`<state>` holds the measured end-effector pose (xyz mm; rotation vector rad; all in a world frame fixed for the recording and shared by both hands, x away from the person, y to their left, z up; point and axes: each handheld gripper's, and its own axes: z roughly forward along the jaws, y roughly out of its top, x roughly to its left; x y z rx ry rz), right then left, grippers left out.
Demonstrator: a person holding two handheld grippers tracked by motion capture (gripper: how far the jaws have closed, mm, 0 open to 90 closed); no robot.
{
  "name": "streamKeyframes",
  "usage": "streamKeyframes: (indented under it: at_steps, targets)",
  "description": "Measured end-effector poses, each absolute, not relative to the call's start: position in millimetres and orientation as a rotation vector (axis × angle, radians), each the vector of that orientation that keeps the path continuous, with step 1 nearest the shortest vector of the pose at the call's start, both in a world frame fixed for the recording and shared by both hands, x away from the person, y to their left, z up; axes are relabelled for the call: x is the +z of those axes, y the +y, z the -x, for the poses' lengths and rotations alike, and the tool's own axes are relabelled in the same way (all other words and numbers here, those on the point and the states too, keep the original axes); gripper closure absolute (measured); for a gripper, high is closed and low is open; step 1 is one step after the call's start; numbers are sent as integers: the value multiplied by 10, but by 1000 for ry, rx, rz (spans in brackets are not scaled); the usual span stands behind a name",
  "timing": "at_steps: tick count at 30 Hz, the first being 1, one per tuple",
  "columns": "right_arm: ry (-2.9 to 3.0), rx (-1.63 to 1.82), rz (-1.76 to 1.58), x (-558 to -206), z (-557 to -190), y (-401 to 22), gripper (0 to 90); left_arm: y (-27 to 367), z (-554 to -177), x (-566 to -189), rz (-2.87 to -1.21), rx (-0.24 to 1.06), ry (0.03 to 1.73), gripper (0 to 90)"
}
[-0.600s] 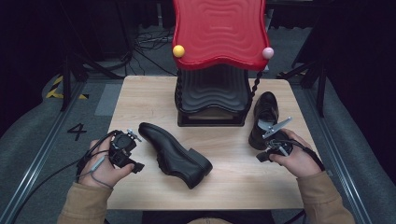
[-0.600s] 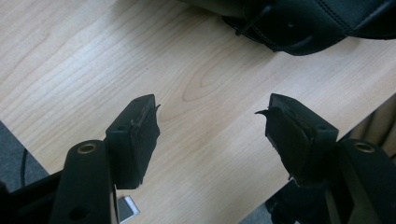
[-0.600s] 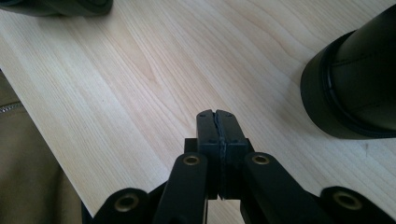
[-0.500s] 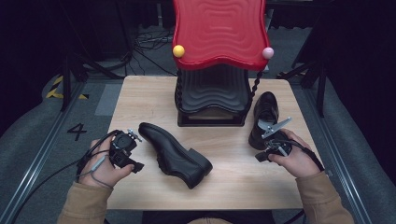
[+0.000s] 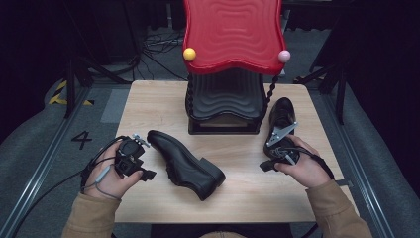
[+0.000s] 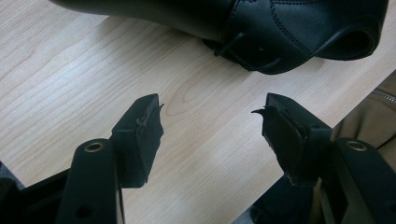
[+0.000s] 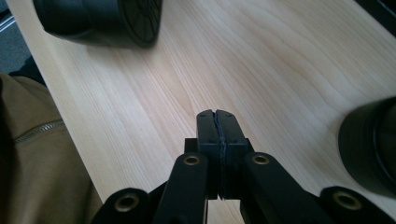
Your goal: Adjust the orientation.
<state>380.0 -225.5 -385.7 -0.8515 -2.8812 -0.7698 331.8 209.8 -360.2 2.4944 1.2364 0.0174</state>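
Tan zipped sleeves [image 5: 337,210], black two-jaw tools with brass rivets and trailing grey cables.

A pale wooden bench [image 5: 148,109] carries a black leather lace-up shoe [image 5: 185,163] on its side near the front, a second black shoe [image 5: 281,116] at right, and a black ribbed-base stand [image 5: 225,106] with a wavy red top.

Black numeral "4" — on the grey floor [image 5: 80,139], left of the table
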Motion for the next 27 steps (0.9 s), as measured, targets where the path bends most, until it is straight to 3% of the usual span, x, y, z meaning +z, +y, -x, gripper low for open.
streamKeyframes:
  at_steps: [27]
  targets:
    - [-2862,-851,507,-3740,-3757,-1157,900,2088,-3318,-3612,-2472,-5,1205,395]
